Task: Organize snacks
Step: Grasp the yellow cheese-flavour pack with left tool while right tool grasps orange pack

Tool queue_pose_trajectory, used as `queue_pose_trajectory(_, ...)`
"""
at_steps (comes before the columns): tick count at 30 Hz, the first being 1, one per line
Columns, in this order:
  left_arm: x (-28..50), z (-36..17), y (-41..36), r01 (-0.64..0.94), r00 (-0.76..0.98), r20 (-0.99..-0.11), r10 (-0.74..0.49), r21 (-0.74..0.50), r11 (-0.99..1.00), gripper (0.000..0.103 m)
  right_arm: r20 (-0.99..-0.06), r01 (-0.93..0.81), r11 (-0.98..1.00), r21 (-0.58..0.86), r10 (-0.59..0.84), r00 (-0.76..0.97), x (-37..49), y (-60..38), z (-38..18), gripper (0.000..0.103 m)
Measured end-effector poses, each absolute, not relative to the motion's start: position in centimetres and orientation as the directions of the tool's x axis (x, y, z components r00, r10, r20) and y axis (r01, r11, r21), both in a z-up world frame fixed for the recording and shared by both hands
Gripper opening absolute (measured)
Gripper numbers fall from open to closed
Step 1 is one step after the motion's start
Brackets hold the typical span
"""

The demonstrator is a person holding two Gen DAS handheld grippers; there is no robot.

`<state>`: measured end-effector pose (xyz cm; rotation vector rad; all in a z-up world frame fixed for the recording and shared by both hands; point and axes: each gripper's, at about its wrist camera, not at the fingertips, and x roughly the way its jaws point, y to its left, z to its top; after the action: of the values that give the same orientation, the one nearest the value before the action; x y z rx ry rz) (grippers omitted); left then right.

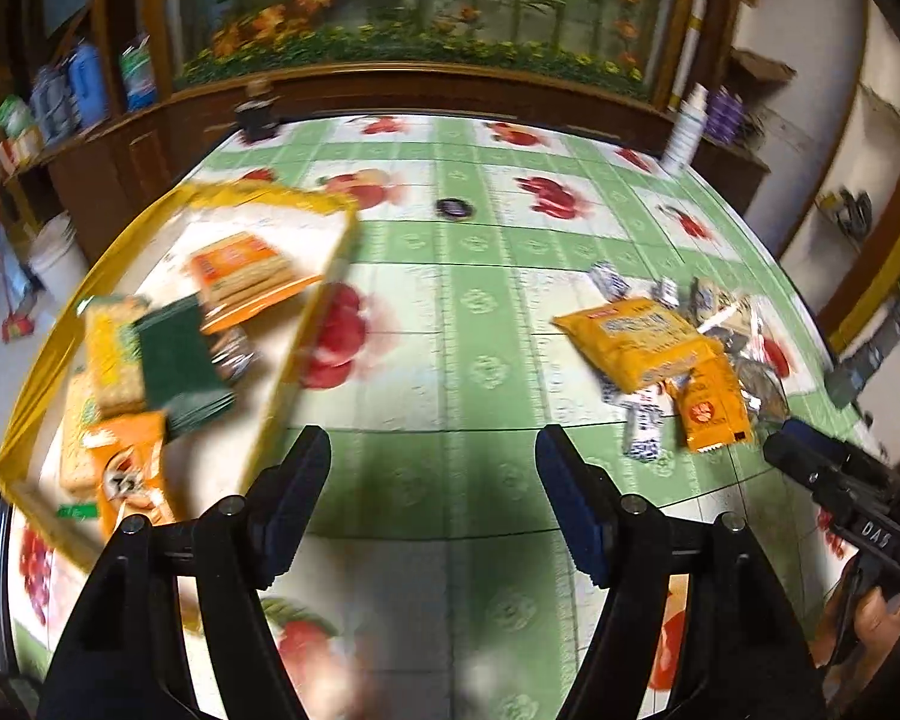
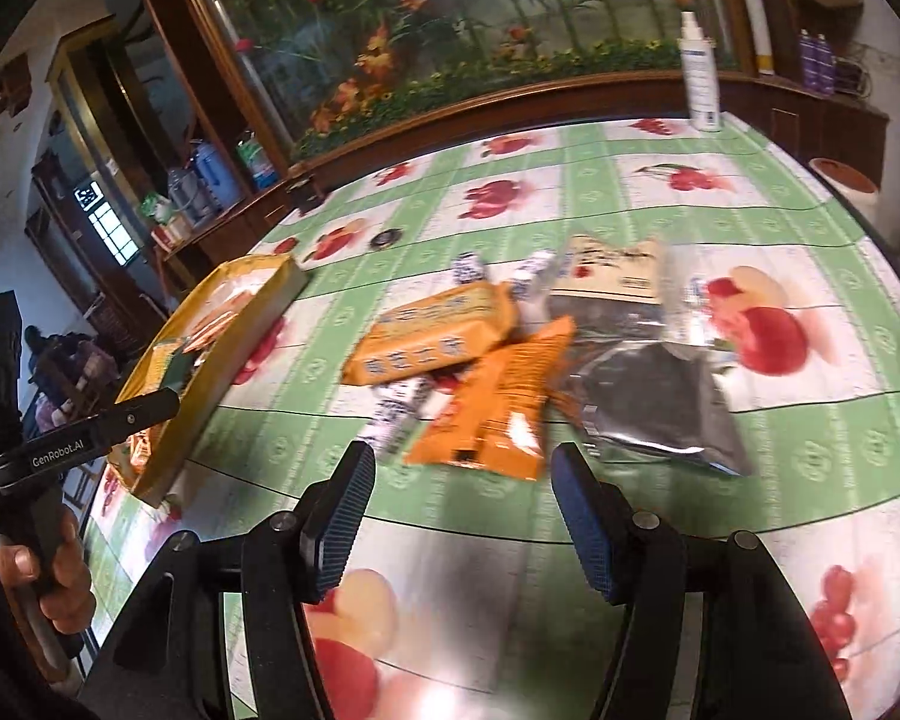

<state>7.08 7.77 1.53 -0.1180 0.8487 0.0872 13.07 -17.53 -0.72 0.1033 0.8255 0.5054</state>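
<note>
A yellow-rimmed tray (image 1: 324, 204) on the left of the flowered tablecloth holds several snack packs, orange ones and a dark green one (image 1: 180, 354). Loose snacks lie in a pile at the right: a long yellow-orange pack (image 2: 432, 330), a smaller orange pack (image 2: 498, 408), a silver-and-dark pouch (image 2: 660, 408), a brown paper pouch (image 2: 618, 270) and small blue-white wrapped sweets (image 2: 396, 414). My left gripper (image 1: 432, 444) hangs open and empty over bare cloth, between tray and pile. Just short of the small orange pack, my right gripper (image 2: 462, 456) is open with nothing between its fingers.
A white spray bottle (image 2: 699, 78) stands at the table's far edge, and a small dark round object (image 1: 455, 208) lies mid-table. A dark jar (image 1: 258, 114) sits at the far left corner. A wooden cabinet with a painted flower panel runs behind. A hand (image 2: 60, 570) holds the left gripper's handle.
</note>
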Motion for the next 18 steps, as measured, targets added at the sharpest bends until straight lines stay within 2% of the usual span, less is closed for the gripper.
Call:
queue_pose_trajectory(10,12.1,1.5,0.9,0.112,0.643,-0.766,0.001,0.095,0.989,0.070,-0.658,-0.368,0.890,0.268,0.448,0.605,13.9,-20.4,-0.1,0.068)
queue_pose_trajectory(14,14.6,1.2,-0.5,0.190,0.625,-0.780,-0.018,0.130,0.973,0.070,-0.660,-0.381,0.883,0.275,0.461,0.593,14.6,-20.3,0.0,0.068)
queue_pose_trajectory(18,16.7,0.3,-2.5,0.342,0.576,-0.813,-0.085,0.145,0.928,0.070,-0.670,-0.421,0.870,0.257,0.474,0.572,15.1,-19.1,0.1,0.069)
